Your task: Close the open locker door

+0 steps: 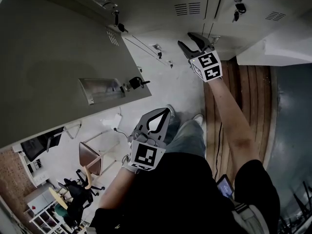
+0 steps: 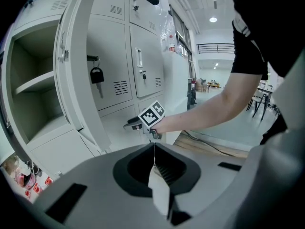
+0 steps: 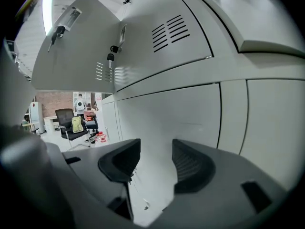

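Note:
The open locker door is a large grey panel that swings out at the left of the head view, with a recessed handle and a key in its lock. From the left gripper view the door is edge-on beside the open locker with its bare shelves. My right gripper is open and empty, held close to the closed lower locker fronts, to the right of the door. My left gripper hangs low near my legs, shut with nothing in it.
A padlock hangs on a closed locker next to the open one. A wooden strip of floor runs along the lockers at the right. A brown chair and a black office chair stand behind me at the lower left.

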### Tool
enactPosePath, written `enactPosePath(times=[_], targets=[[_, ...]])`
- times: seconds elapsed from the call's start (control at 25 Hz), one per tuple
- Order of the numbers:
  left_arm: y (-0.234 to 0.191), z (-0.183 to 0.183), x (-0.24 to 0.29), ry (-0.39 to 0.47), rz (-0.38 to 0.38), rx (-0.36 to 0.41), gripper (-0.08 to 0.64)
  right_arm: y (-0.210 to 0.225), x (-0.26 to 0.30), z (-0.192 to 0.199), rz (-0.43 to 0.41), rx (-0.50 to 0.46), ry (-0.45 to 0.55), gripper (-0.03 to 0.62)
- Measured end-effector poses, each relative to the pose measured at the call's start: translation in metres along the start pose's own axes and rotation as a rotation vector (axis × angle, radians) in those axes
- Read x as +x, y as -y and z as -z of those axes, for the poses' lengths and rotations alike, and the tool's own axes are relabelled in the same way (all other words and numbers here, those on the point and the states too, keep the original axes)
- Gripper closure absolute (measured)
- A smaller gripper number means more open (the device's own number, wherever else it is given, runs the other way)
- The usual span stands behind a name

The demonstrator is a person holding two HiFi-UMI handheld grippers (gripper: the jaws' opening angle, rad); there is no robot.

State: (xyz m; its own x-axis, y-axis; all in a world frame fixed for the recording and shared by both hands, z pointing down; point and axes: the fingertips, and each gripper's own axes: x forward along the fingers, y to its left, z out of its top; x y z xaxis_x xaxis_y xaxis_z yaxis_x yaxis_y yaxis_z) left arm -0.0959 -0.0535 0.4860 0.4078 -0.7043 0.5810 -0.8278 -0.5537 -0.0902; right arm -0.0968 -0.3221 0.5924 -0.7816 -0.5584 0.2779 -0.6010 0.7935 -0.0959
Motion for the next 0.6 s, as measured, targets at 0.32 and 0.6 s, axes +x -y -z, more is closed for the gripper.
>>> enactPosePath(times=[0.32, 0.6], targets=[[0.001, -0.01, 0.0, 0.029, 0.019, 0.011, 0.537, -0.002, -0.022, -0.001, 0.028, 0.073, 0.002, 0.374], [0.008, -0.028, 0.002, 0.076, 0.057, 0.025, 0.537, -0.03, -0.07, -0.019, 0.031, 0.109, 0.038, 0.374]])
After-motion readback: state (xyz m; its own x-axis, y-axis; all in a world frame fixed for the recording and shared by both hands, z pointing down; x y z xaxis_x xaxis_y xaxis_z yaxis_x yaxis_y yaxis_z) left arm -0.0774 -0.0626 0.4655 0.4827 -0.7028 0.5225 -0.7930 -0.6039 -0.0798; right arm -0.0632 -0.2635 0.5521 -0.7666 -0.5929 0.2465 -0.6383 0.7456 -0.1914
